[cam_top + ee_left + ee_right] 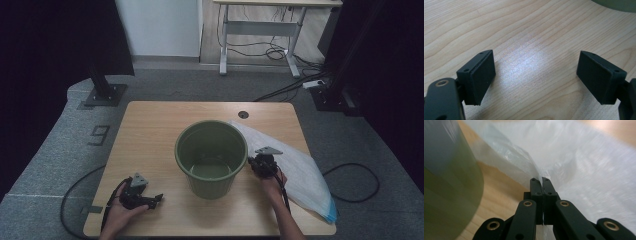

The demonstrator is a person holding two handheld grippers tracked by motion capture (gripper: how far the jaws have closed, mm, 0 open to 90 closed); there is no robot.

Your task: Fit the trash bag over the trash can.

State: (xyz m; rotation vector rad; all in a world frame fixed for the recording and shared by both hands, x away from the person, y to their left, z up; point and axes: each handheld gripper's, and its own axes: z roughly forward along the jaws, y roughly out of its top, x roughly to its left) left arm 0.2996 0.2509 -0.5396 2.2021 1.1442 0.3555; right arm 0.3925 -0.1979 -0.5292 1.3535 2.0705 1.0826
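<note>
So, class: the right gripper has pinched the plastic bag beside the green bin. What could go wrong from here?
1. The right gripper holds only a thin edge of the bag, so the film might slip out or tear when pulled.
2. The bin stands unheld, with the left gripper open over bare table; dragging the bag could nudge or tip it.

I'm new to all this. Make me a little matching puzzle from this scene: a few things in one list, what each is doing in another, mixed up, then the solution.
Things:
1. green bucket
2. white plastic bag
3. left gripper
4. right gripper

States:
A. jaws wide apart over bare wood, nothing between them
B. stands upright in the middle of the table, with nothing inside
C. jaws pressed together on thin film
D. lies flat on the table, to the right of the bucket, one edge pinched

Pairs: 1-B, 2-D, 3-A, 4-C
</note>
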